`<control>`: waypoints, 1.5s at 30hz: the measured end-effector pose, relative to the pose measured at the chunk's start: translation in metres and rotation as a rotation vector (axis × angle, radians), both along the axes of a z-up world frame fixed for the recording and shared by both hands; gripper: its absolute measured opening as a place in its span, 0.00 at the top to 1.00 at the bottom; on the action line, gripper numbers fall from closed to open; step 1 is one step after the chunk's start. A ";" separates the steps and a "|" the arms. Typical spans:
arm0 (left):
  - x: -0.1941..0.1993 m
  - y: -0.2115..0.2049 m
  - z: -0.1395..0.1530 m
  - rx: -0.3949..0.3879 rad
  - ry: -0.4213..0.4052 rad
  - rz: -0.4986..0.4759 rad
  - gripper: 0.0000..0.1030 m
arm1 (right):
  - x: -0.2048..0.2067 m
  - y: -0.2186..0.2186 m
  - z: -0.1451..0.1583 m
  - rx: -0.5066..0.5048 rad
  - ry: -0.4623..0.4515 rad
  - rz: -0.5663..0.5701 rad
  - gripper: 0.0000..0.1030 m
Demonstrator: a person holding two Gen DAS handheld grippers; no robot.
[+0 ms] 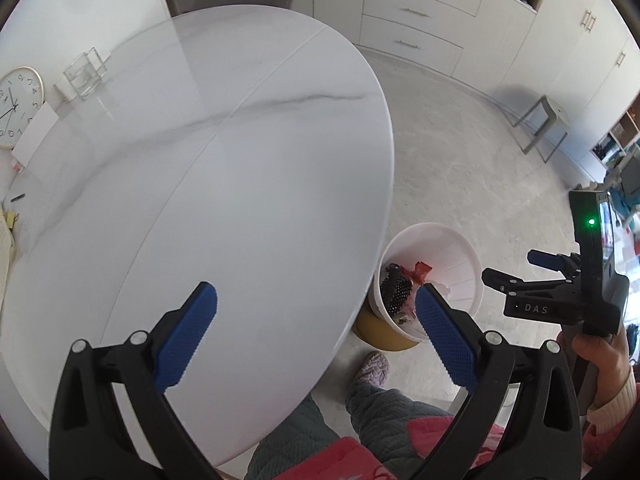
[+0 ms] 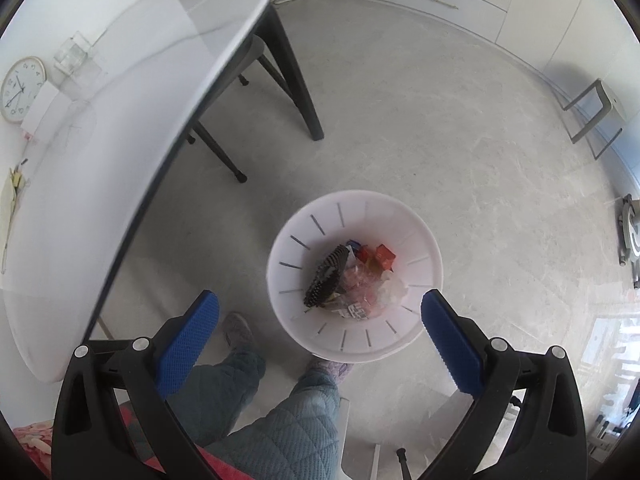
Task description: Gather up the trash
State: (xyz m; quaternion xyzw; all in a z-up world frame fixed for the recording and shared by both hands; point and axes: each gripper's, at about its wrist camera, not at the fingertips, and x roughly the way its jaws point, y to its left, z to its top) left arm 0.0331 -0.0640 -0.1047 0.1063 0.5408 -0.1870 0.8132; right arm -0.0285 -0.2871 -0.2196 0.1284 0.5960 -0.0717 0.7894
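Note:
A white waste bin (image 2: 416,240) stands on the floor beside the table and holds several pieces of trash: a black mesh piece (image 2: 326,278), red wrappers (image 2: 380,256) and clear plastic. My right gripper (image 2: 320,320) is open and empty, hovering above the bin's near rim. My left gripper (image 1: 316,316) is open and empty over the near edge of the white marble table (image 1: 224,184). The bin (image 1: 460,248) also shows in the left wrist view, right of the table, with the right gripper (image 1: 516,272) above it.
A wall clock (image 1: 16,108), a clear glass container (image 1: 82,74) and white cards lie at the table's far left. A chair (image 2: 248,64) is tucked under the table. The person's legs and slippers (image 2: 328,368) stand by the bin. Cabinets (image 1: 420,8) and a metal stool (image 1: 544,124) stand at the back.

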 end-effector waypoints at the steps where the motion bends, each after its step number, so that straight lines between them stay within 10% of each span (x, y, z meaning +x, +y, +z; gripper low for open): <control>1: 0.000 0.003 0.002 -0.003 -0.008 0.006 0.08 | 0.000 0.003 0.004 -0.002 -0.007 0.002 0.03; 28: 0.022 0.121 0.186 -0.016 -0.410 0.316 0.08 | 0.077 0.155 0.278 -0.150 -0.567 0.406 0.02; 45: 0.025 0.144 0.156 0.007 -0.303 0.445 0.08 | 0.090 0.186 0.265 -0.096 -0.486 0.420 0.02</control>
